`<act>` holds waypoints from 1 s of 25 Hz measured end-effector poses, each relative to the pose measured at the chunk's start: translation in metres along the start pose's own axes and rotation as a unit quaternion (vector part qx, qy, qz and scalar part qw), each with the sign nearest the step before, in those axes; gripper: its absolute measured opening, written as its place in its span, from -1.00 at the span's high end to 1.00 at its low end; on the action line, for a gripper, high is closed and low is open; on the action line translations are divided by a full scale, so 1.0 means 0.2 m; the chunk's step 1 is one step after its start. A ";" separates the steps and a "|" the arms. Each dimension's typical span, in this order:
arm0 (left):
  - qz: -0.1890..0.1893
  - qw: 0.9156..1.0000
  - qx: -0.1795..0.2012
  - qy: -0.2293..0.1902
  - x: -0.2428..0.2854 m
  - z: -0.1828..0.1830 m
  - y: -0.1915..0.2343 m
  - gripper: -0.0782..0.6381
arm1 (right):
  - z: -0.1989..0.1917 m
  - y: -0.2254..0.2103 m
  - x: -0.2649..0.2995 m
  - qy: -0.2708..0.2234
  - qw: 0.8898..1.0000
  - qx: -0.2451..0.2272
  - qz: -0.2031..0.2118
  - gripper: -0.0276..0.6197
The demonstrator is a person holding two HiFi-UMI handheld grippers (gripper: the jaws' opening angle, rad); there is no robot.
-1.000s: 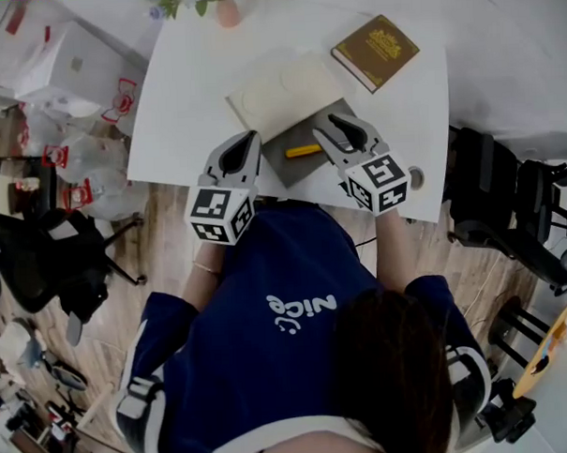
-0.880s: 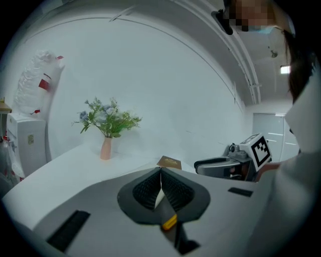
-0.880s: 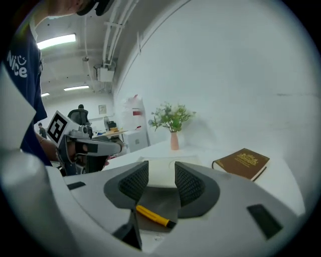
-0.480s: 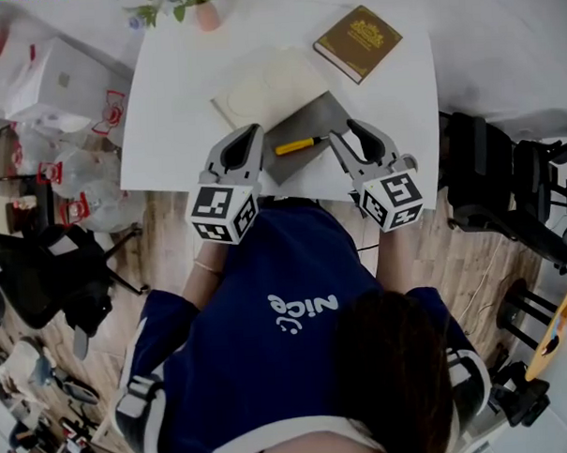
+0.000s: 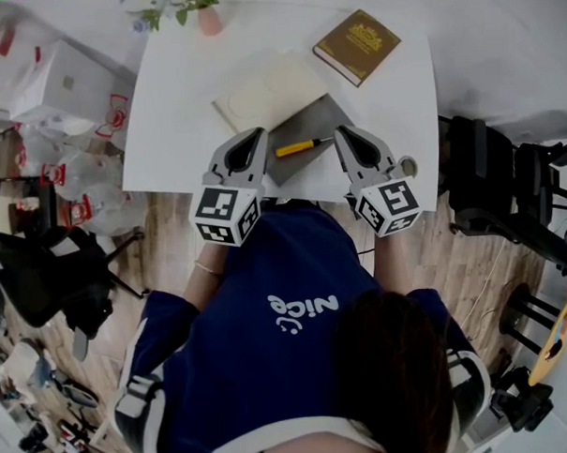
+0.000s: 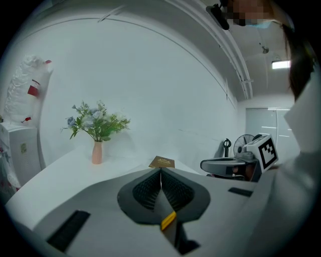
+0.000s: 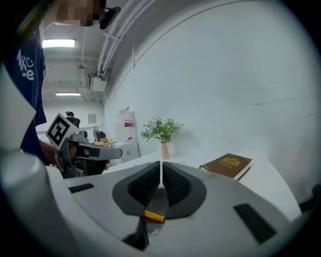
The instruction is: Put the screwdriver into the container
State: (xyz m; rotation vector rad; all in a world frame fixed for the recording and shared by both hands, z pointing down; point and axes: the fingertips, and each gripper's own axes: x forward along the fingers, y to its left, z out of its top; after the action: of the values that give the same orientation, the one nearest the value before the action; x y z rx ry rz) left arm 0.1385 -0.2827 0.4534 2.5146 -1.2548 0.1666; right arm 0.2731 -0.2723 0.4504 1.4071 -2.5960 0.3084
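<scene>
The yellow-handled screwdriver (image 5: 297, 147) lies on a flat grey container (image 5: 314, 119) near the table's front edge, between my two grippers. It shows as a yellow stub below the jaws in the left gripper view (image 6: 168, 220) and the right gripper view (image 7: 154, 216). My left gripper (image 5: 251, 136) (image 6: 160, 173) rests shut and empty just left of the container. My right gripper (image 5: 340, 134) (image 7: 161, 168) sits just right of the screwdriver's tip; its jaws have just been closing with nothing between them.
A cream flat box (image 5: 266, 86) lies behind the grey container. A brown book (image 5: 356, 45) sits at the table's far right, a vase of flowers (image 5: 202, 13) at the far edge. A small round fitting (image 5: 408, 166) is by the right gripper. Black chairs (image 5: 492, 179) stand right.
The right gripper, wide open beside the screwdriver before, has drawn back slightly to the right and its jaws have shut empty. The screwdriver stays on the grey container. The left gripper barely shifted.
</scene>
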 end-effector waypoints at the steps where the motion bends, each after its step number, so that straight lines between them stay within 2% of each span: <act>1: 0.000 1.000 0.001 0.000 0.00 0.00 0.00 0.73 | 0.00 0.00 0.00 -0.002 1.000 0.000 -0.004 0.82; 7: 0.011 1.000 0.005 0.017 0.00 -0.03 0.00 0.73 | 0.00 -0.02 0.00 -0.002 1.000 -0.009 -0.025 0.85; 15: 0.009 1.000 0.001 0.016 0.01 -0.04 0.01 0.73 | -0.03 -0.02 0.03 0.012 0.999 -0.027 -0.026 0.85; 25: 0.025 1.000 -0.002 0.019 0.01 -0.05 0.07 0.73 | -0.04 -0.04 0.07 0.016 0.999 -0.031 -0.023 0.85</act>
State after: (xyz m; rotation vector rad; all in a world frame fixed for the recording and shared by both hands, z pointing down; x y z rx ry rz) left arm 0.1292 -0.2886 0.4659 2.4661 -1.3023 0.2228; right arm 0.2718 -0.2855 0.4621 1.4277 -2.5211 0.2391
